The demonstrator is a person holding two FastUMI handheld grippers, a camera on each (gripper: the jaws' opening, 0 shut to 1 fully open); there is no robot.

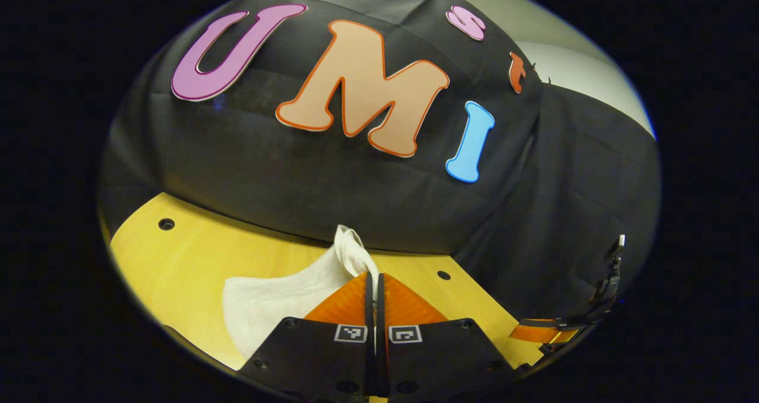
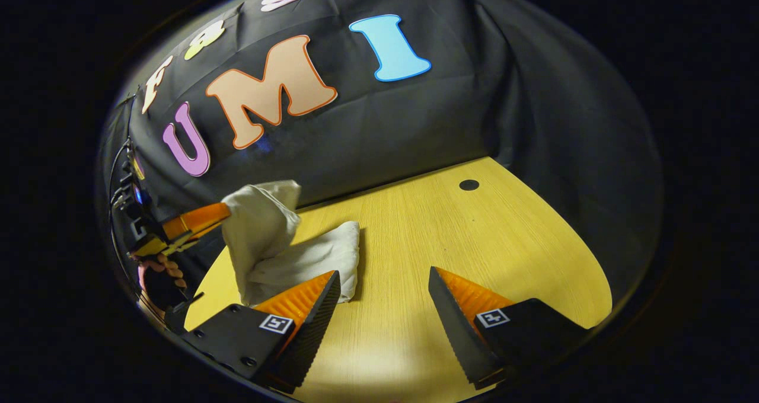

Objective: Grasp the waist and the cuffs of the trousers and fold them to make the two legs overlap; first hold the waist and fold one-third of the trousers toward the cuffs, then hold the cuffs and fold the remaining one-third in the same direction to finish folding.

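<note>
Left gripper view: your left gripper (image 1: pixel 376 284) is pinching an edge of the white trousers (image 1: pixel 278 299), lifting it off the wooden table (image 1: pixel 178 255). Your right gripper (image 2: pixel 384 284) is hanging open beside the bundle, gripping nothing. You seem to be working a fold; which one, I cannot tell.

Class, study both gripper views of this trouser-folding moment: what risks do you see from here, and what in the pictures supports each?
1. The left gripper pinches only a small bunch of the white trousers, lifted off the wooden table; the cloth may slip out.
2. The right gripper is open and holds nothing, so the unheld end may drag or crumple into an uneven fold.
3. The trousers lie bunched, so the legs may not overlap neatly.
</note>
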